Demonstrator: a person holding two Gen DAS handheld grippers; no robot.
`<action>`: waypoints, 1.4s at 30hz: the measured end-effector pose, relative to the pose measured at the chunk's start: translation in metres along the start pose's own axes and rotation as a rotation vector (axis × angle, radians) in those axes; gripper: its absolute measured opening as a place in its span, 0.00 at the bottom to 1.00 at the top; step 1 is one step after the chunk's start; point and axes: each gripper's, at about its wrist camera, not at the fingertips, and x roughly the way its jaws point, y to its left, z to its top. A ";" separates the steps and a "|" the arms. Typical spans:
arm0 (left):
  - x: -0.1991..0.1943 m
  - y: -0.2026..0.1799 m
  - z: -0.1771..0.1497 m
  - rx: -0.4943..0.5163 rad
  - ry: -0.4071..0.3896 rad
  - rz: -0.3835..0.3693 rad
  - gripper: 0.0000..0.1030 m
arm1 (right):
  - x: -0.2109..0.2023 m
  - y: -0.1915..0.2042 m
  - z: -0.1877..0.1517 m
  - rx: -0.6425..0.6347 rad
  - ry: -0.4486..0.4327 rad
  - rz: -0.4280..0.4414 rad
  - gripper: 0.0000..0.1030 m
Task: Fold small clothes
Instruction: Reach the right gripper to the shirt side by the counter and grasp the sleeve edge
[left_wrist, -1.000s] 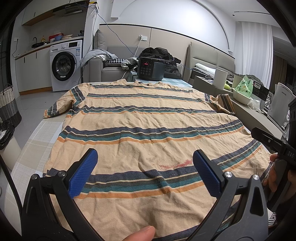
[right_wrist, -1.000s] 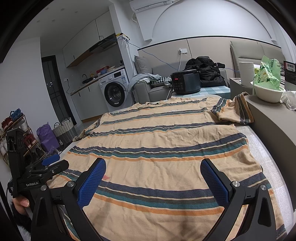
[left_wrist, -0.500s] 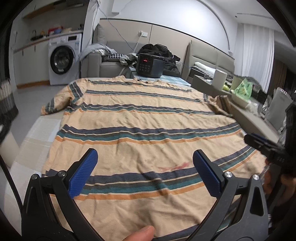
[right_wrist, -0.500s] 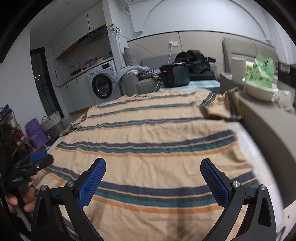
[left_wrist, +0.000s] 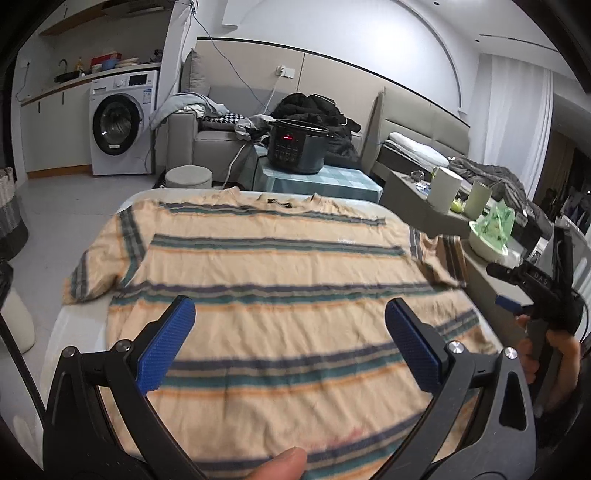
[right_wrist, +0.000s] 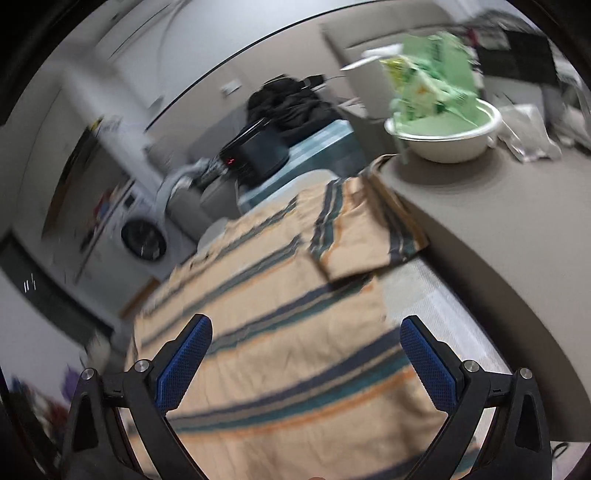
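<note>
Shirt (left_wrist: 280, 295) spread flat on worktop (right_wrist: 436, 306), sleeve (right_wrist: 362, 236) just ahead of gaping, empty right claw (right_wrist: 306, 365); left claw (left_wrist: 290, 343) likewise.

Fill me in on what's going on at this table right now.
A person holds a two-finger gripper in each hand over a striped T-shirt spread flat on the table. The left gripper and the right gripper are both open and hold nothing. No fold has been made yet: the body lies flat, with one sleeve reaching toward the grey counter beside the table. The right wrist view is blurred and tilted toward that sleeve.
</note>
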 end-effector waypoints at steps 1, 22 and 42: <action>0.006 -0.001 0.006 -0.003 0.005 -0.007 0.99 | 0.005 -0.003 0.005 0.022 0.007 -0.003 1.00; 0.166 -0.042 0.021 0.063 0.174 -0.092 0.99 | 0.088 -0.063 0.071 0.367 0.045 -0.042 0.77; 0.226 -0.088 0.031 0.118 0.258 -0.205 0.99 | 0.067 -0.070 0.060 0.494 -0.017 -0.230 0.48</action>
